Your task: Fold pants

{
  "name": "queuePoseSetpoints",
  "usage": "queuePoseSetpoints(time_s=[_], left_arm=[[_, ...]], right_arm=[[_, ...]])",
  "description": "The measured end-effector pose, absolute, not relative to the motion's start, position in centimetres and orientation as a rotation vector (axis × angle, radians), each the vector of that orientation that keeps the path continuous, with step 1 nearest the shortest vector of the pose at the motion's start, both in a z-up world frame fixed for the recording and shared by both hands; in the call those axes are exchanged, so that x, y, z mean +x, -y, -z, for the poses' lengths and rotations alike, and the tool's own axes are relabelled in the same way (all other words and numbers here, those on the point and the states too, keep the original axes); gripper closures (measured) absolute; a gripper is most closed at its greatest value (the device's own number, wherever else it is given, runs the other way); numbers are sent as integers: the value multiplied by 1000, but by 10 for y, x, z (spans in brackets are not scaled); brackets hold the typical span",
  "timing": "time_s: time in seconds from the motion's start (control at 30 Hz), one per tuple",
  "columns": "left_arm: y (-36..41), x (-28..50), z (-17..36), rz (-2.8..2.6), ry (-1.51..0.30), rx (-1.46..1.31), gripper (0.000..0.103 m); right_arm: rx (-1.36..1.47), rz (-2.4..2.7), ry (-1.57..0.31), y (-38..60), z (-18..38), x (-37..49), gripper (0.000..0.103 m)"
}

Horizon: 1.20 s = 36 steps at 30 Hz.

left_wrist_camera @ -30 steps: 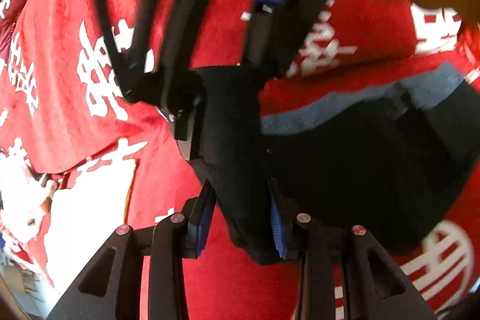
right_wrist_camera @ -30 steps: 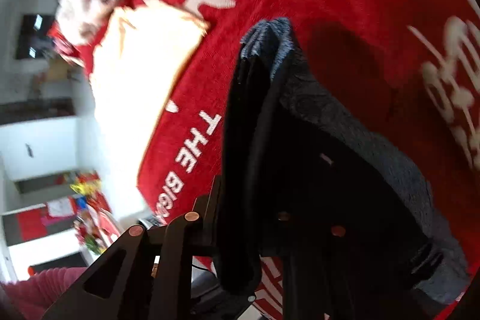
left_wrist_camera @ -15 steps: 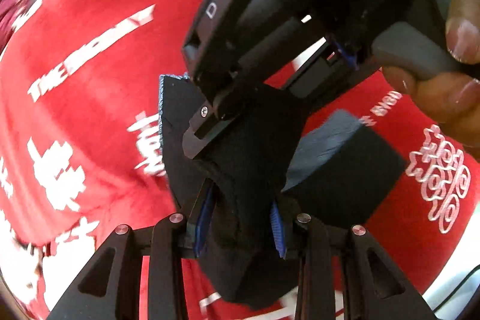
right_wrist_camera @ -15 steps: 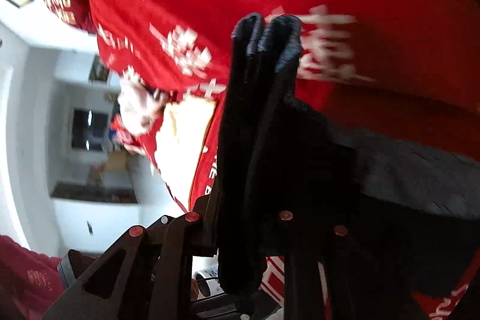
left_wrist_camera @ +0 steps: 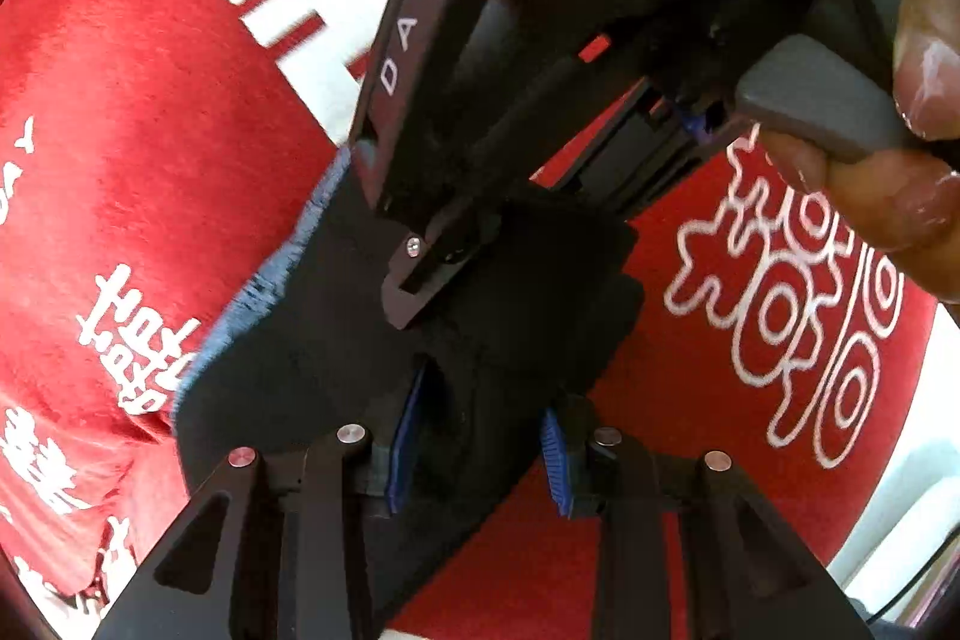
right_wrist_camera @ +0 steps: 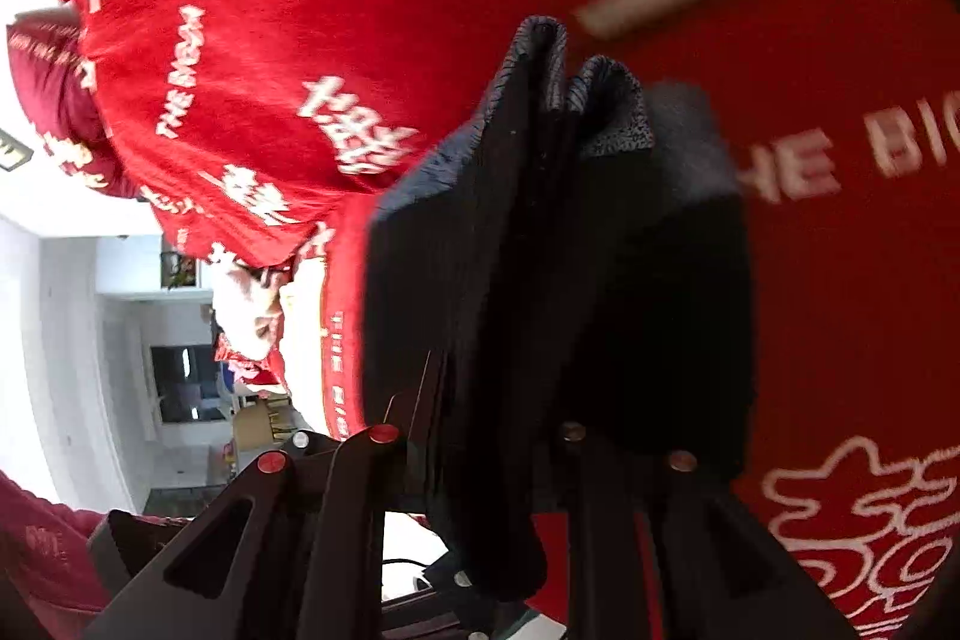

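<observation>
Where pants (right_wrist_camera: 558, 268) hang, red printed cloth (right_wrist_camera: 288, 10) covers surface.

left wrist view: sits behind the left hand-held gripper (left_wrist_camera: 474, 448), faces steeply down, very near the dark pants (left_wrist_camera: 312, 340) on the red printed cloth (left_wrist_camera: 120, 112)
right wrist view: sits behind the right hand-held gripper (right_wrist_camera: 492, 460), faces down at a slant, rolled sideways; room at left edge
closeness: both near, fabric fills centre
shared: pants (right_wrist_camera: 600, 280), red printed cloth (right_wrist_camera: 270, 10); right hand-held gripper (left_wrist_camera: 600, 40) seen from left wrist view
</observation>
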<state>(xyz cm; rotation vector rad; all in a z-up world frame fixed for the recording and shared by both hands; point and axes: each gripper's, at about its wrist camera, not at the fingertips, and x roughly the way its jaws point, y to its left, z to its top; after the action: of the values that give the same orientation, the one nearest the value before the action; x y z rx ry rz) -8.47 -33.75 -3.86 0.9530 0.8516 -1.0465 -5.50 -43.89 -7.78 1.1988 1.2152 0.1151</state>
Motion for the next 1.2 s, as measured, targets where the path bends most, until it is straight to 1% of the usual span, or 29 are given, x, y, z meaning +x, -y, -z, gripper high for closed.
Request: queuePoseSetpoints(time_s=[0.03, 0.1, 0.13, 0.17, 0.23, 0.37, 0.5, 0.57, 0.73, 0.8, 0.83, 0.87, 1.0, 1.1, 1.2], left_arm=[[338, -87, 43, 1045, -852, 968, 68], [338, -88, 48, 1051, -861, 988, 55], [336, -86, 47, 1068, -890, 973, 43], [334, -83, 45, 1073, -906, 956, 41], [327, -80, 38, 1083, -918, 936, 41], [306, -64, 22, 1048, -930, 891, 41], [280, -32, 15, 936, -994, 813, 41], [266, -12, 19, 850, -1042, 786, 41], [236, 34, 37, 674, -1193, 653, 41], [226, 49, 46, 629, -1279, 558, 34], [224, 54, 51, 598, -1303, 530, 26], [224, 55, 52, 585, -1313, 517, 23], [225, 53, 56, 573, -1325, 511, 23], [224, 52, 56, 580, -1327, 506, 23], [222, 59, 55, 593, -1338, 493, 23]], right_arm=[[1205, -109, -1219, 444, 85, -58, 80], [1195, -94, -1230, 448, 97, -60, 77], [1185, -92, -1231, 448, 99, -60, 77], [1180, -92, -1231, 451, 96, -67, 77], [1172, -82, -1232, 449, 93, -68, 76], [1132, -11, -1255, 453, 83, -78, 69], [1071, 101, -1278, 447, 65, -80, 68], [1018, 193, -1315, 447, 59, -87, 56], [897, 333, -1304, 440, 33, -98, 56], [830, 357, -1271, 433, 17, -96, 56], [816, 356, -1257, 431, 10, -94, 56], [797, 347, -1235, 426, 3, -90, 56], [738, 286, -1249, 405, 0, -71, 56], [709, 251, -1320, 388, 18, -54, 56], [672, 274, -1385, 380, 39, -55, 57]])
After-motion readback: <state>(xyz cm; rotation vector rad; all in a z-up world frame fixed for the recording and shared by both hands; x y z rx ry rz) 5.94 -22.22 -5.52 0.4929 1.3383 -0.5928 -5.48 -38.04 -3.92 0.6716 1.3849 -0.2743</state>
